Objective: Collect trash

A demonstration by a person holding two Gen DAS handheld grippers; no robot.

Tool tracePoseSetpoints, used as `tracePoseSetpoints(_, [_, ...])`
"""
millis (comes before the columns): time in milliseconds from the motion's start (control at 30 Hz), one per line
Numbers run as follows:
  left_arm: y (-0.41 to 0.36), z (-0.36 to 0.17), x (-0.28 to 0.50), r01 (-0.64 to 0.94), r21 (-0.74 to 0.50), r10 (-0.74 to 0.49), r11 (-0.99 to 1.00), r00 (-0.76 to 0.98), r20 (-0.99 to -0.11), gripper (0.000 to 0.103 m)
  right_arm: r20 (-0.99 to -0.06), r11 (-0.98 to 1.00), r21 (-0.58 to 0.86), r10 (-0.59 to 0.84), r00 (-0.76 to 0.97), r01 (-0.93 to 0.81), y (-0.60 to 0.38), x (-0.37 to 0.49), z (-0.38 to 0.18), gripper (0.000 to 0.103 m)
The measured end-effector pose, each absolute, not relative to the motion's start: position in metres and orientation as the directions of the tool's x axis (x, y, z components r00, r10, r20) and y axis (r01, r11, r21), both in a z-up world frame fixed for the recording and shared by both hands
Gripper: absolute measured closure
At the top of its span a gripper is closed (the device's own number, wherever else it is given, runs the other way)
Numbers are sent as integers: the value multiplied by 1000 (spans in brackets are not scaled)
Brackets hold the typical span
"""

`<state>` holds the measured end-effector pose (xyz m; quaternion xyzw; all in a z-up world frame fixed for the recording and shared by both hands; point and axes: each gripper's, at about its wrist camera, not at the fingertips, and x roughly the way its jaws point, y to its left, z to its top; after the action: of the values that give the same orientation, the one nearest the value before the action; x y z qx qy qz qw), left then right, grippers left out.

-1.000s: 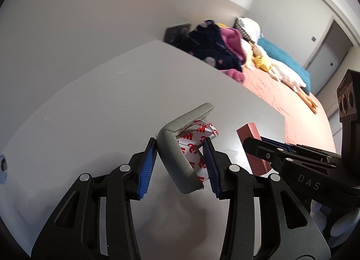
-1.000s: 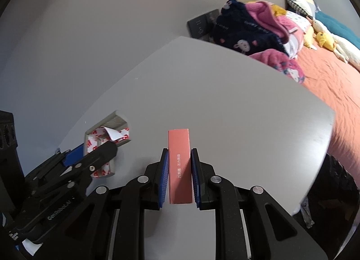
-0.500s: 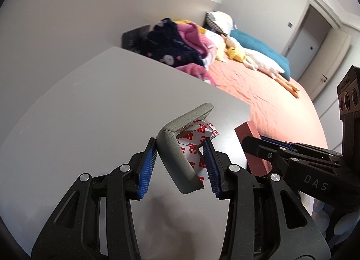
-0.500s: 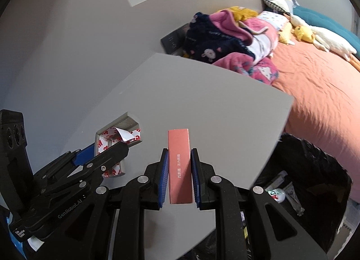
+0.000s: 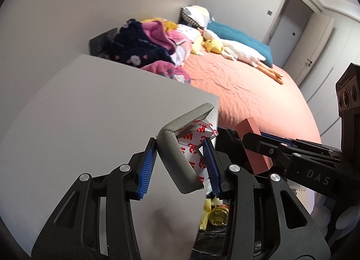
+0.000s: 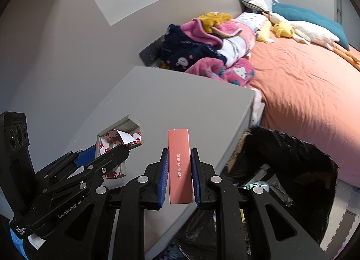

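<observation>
My left gripper (image 5: 181,165) is shut on a grey foam corner guard (image 5: 177,147) with white and red 3M tape strips, held above the right edge of the grey table (image 5: 90,107). It also shows in the right wrist view (image 6: 117,145). My right gripper (image 6: 179,175) is shut on a slim pink box (image 6: 180,165), held near the table's edge; the box also shows in the left wrist view (image 5: 252,145). A black trash bag (image 6: 292,154) stands open below and to the right, with several pieces of trash inside.
A bed with an orange sheet (image 6: 303,80) lies beyond the table. Piled clothes and blankets (image 6: 207,44), plush toys (image 6: 297,28) and pillows are on it. A dark wall panel (image 6: 150,52) sits behind the table. Doors (image 5: 290,35) are at the far right.
Both grippers have moved right toward the table's edge with their items still held. The black trash bag has come into view below the right gripper.
</observation>
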<state>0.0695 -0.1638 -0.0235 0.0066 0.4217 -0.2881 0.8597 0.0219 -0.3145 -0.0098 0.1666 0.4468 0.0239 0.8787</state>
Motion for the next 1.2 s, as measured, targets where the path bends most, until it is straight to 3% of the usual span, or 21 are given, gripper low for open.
tracePoseSetpoints(933, [-280, -19, 23, 707, -238, -599, 666, 316, -736, 60, -748, 892, 323, 37, 662, 315, -429, -54, 7, 82])
tracePoseSetpoints(1000, [-283, -19, 22, 712, -242, -606, 659, 311, -732, 50, -741, 889, 329, 34, 671, 319, -435, -58, 10, 79])
tracePoseSetpoints(1067, [-285, -16, 18, 708, -223, -599, 671, 340, -725, 13, -735, 886, 320, 9, 678, 336, -438, -63, 14, 63])
tracePoseSetpoints(1100, [-287, -14, 16, 706, -201, -588, 679, 360, -725, 10, -733, 884, 315, -5, 681, 345, -440, -65, 15, 48])
tracePoseSetpoints(1133, [-288, -11, 14, 707, -182, -582, 683, 375, -722, 7, -726, 884, 307, -23, 688, 353, -442, -68, 18, 43])
tracePoseSetpoints(1200, [-290, -8, 13, 710, -178, -586, 681, 383, -714, 7, -724, 884, 301, -32, 689, 358, -446, -70, 20, 41])
